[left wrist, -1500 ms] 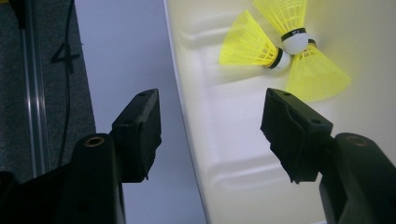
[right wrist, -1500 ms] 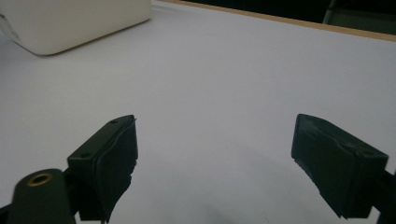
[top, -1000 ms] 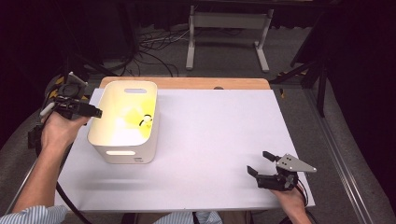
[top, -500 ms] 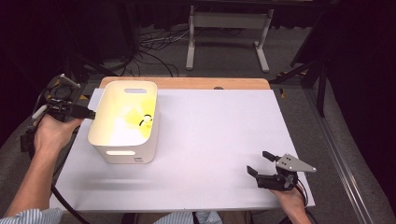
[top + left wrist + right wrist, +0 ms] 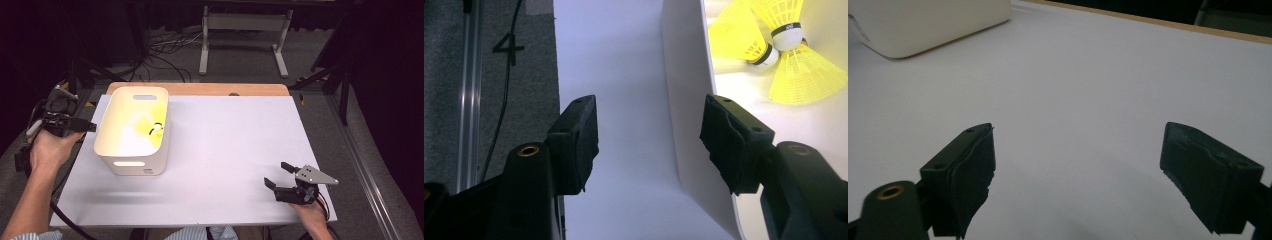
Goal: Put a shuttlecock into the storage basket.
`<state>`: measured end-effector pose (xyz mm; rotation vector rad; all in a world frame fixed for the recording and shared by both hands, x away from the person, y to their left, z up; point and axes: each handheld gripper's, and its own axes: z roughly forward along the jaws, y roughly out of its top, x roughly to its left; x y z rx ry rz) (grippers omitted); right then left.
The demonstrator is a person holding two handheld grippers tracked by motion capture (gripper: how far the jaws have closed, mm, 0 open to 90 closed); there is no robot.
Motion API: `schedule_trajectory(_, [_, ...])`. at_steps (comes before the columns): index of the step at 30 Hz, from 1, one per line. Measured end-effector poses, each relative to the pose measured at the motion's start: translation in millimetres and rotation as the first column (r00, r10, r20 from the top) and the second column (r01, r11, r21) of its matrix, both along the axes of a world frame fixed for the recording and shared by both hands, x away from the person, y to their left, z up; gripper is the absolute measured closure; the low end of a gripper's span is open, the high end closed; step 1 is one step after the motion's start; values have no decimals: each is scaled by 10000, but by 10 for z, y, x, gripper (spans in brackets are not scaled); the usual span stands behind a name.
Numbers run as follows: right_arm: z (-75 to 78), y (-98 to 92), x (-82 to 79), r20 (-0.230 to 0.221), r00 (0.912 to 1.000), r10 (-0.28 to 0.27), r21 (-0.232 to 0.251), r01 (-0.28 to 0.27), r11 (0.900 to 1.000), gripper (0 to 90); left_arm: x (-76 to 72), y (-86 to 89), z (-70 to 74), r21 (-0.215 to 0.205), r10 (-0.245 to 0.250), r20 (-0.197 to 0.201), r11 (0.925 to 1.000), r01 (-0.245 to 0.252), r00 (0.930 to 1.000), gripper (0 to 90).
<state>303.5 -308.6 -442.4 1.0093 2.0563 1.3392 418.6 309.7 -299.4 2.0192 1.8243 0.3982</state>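
Left jaws: mine stand well apart with nothing clamped; in the left gripper view the near wall of the white bin (image 5: pixel 684 95) runs up between them, closer to the right-hand pad, which I cannot tell is touching it or not.
Left gripper (image 5: pixel 75 124): I hold it just off the table's left edge, beside the bin's left wall, pointing toward it.
Right jaws: mine are spread wide over bare tabletop, with nothing between them.
Right gripper (image 5: pixel 280 176): it sits near the front right corner of the table, well apart from the bin.
White bin (image 5: pixel 132 131): upright on the left part of the white table (image 5: pixel 235 145), near the back edge.
Yellow shuttlecocks (image 5: pixel 774 50): three lie inside the bin, clustered with their white, black-banded corks together, skirts fanning outward.
Beyond the table: cables (image 5: pixel 165 55) on the grey floor and the feet of a white stand (image 5: pixel 242 25) behind.
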Motion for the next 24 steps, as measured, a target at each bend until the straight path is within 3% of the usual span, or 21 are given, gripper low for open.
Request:
schedule_trajectory(13, [1,0,-1,0,10000,2,17,-2,10000,151,-106,61,-121,-294,256,147,9992,-252,9996,338])
schedule_trajectory(24, [-1,2,2,7,10000,32,-1,-32,10000,150,-228,83,-220,-408,277,231,9988,-267,9994,335])
